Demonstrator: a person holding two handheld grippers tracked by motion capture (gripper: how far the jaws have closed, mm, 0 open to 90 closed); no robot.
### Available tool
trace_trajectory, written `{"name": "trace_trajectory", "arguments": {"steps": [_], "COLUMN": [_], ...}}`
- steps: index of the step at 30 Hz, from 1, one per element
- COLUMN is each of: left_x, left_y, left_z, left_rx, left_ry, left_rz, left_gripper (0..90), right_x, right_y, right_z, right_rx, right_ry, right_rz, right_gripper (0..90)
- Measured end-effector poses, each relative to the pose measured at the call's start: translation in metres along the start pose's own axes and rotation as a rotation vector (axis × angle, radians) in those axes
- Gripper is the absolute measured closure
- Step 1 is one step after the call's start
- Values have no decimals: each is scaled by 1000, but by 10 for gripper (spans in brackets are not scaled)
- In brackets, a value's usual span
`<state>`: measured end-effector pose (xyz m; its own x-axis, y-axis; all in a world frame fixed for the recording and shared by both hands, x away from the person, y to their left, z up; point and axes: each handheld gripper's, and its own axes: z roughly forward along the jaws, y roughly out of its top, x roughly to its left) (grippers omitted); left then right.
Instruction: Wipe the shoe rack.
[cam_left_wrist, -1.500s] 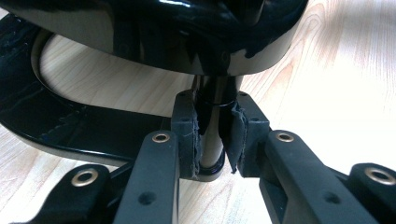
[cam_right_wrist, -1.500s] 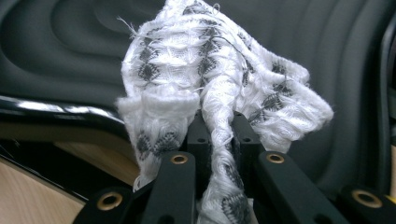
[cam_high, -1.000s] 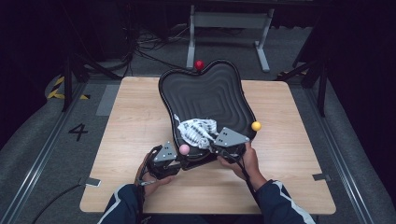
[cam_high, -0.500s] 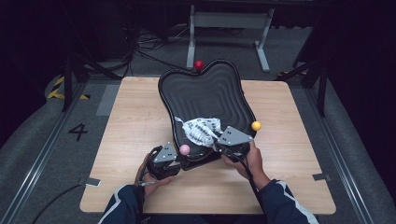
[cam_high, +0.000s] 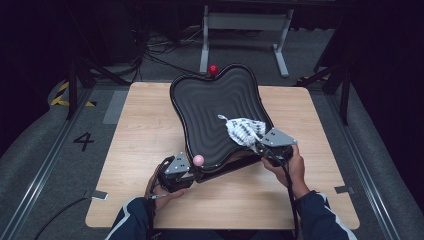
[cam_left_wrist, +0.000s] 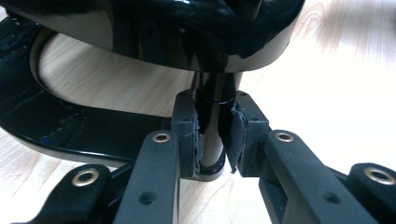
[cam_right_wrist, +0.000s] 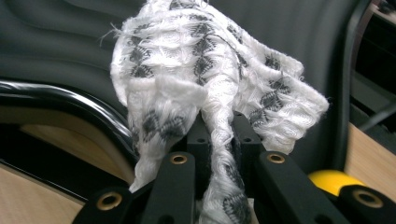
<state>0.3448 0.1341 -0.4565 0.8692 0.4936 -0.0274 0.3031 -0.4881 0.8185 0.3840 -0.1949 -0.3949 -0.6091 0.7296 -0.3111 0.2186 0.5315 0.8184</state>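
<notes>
Cloth, white with grey pattern: we grip it in the clenched right claw on the black tray, left claw clamping the tray's post; wiping looks part-done.

A light wooden table carries a black wavy tray (raised on a stand).
</notes>
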Motion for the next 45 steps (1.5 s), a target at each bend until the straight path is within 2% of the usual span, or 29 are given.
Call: {"name": "trace_trajectory", "arguments": {"steps": [1,3,6,9,13,15,20,22,28,34,37,40,45], "left_x": [1,1,1,1,0,0,0,-1,-2,-2,-3,-2,-2], "left_y": [0,0,0,0,0,0,0,-1,-1,-1,-2,-2,-2], "left_z": [0,0,0,0,0,0,-1,0,0,0,0,0,0], "left_rx": [-3,2,2,2,-2,-2,5,-6,0,-3,-2,-6,-7], "left_ry": [0,-3,-4,-5,-8,-8,-8,-10,-1,5,0,-2,-5], "left_rz": [-3,-9,-7,-10,-12,0,1,-15,-12,-11,-26,-25,-24], "left_gripper": [743,743,743,743,743,743,743,743,743,743,743,742,741], "right_x": [-9,-14,-12,-10,-8,-5,5,12,27,43,59,70,75], "right_y": [-5,-8,-8,-7,-7,-6,1,6,18,27,33,38,39], "right_z": [-2,-3,-2,-2,-1,0,4,6,13,17,19,19,18], "right_rx": [5,2,8,6,-6,-14,-27,-37,-66,-90,-105,-106,-109], "right_ry": [-14,0,-16,-19,1,10,39,56,95,170,247,285,299], "right_rz": [29,57,36,34,36,34,16,-4,-23,-40,-103,-136,-135], "right_gripper": [815,815,815,815,814,815,815,816,817,817,816,816,816]}}
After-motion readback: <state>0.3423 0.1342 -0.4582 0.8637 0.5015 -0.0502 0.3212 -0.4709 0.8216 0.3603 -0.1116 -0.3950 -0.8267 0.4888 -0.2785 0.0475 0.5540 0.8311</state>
